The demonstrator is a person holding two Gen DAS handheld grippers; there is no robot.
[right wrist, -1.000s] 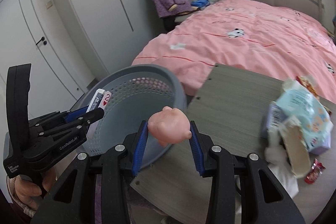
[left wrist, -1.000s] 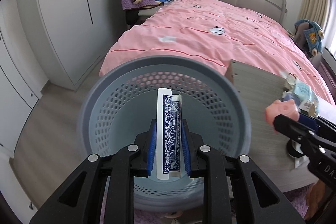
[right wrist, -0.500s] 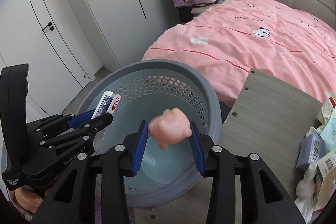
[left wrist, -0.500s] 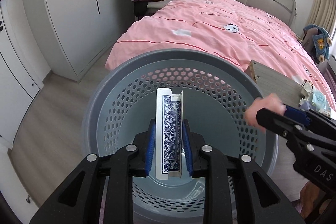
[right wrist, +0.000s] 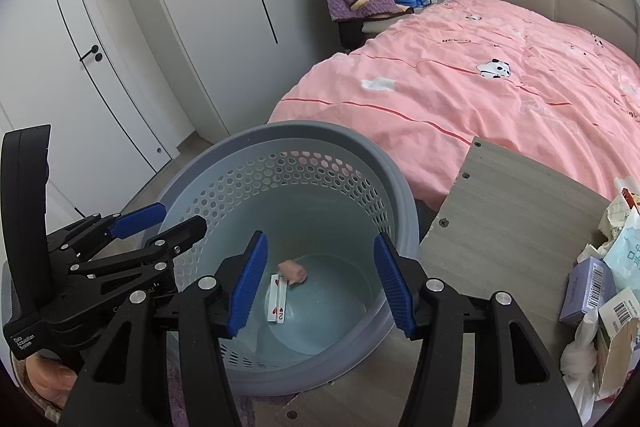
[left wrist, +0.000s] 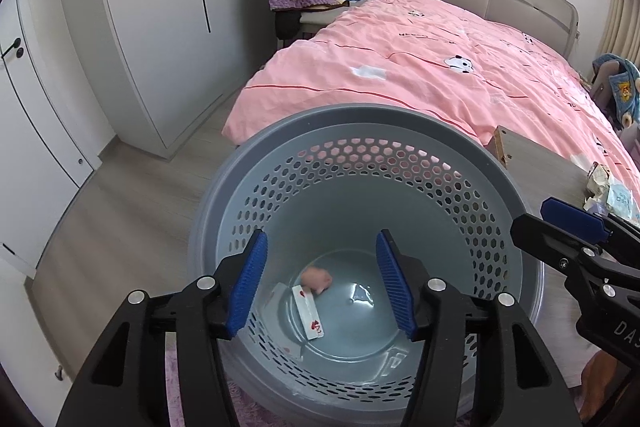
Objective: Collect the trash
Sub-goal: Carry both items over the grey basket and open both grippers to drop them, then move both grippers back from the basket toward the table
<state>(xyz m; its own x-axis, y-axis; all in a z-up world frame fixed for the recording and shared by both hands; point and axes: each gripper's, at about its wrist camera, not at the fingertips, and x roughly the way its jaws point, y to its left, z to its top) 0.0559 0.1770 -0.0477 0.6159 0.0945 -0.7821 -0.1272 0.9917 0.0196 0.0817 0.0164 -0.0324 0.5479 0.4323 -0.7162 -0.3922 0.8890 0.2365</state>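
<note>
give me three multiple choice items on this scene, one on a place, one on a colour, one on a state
1. Where does the playing card lie?
A. on the bed
B. on the bottom of the basket
C. on the board

2. What colour is the bedcover?
A. pink
B. green
C. white

3. How do the jaws of the left gripper and right gripper stand?
A. both shut on trash
B. only the left holds something
C. both open and empty

Key:
1 B, the card rests face up on the basket floor, next to the pink lump.
2 A, the cover is pink with small panda prints.
3 C, both have just been opening, with nothing between the pads.
</note>
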